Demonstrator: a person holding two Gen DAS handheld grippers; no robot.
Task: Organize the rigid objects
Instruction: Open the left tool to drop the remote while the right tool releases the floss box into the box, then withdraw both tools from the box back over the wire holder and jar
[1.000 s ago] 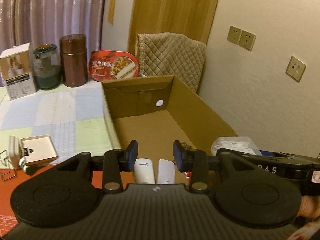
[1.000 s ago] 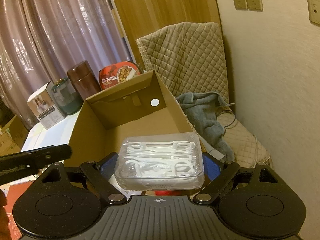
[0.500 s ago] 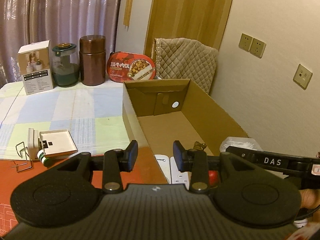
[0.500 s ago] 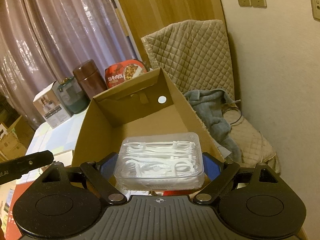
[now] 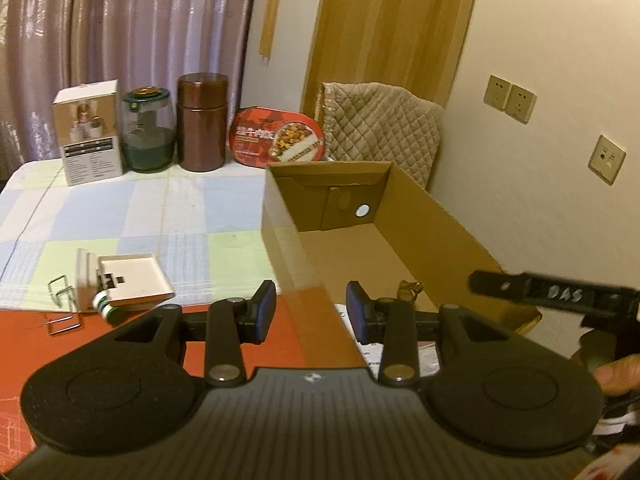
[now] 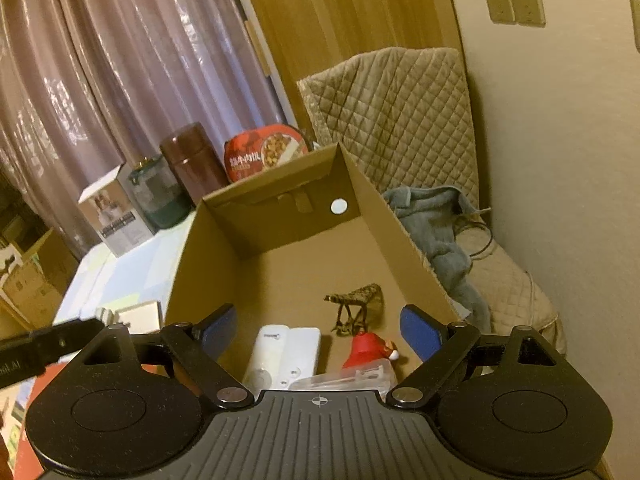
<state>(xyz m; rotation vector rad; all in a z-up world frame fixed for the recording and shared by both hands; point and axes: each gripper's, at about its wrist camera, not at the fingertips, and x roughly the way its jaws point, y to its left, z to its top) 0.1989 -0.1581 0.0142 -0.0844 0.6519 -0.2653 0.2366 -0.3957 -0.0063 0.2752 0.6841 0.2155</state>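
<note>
An open cardboard box (image 6: pixel 208 280) stands on the table's right side. Inside lie two white remotes (image 6: pixel 280 352), a red figurine (image 6: pixel 366 350), a small brown ornament (image 6: pixel 358 304) and a clear plastic box of floss picks (image 6: pixel 348 380) at the near end. My right gripper (image 6: pixel 318 330) is open and empty above the box's near end. My left gripper (image 5: pixel 310 312) is open and empty above the box's near left wall (image 5: pixel 280 240). The right gripper's finger (image 5: pixel 552 294) shows at the right of the left wrist view.
On the checked tablecloth lie a white flat box (image 5: pixel 132 280) and wire clips (image 5: pixel 62 292). At the back stand a white carton (image 5: pixel 90 132), a green jar (image 5: pixel 148 132), a brown canister (image 5: pixel 202 120) and a red food tray (image 5: pixel 276 138). A quilted chair (image 6: pixel 400 120) holds a grey towel (image 6: pixel 436 232).
My right gripper has opened and the floss pick box has dropped into the cardboard box. My left gripper has drawn back to the left, still open.
</note>
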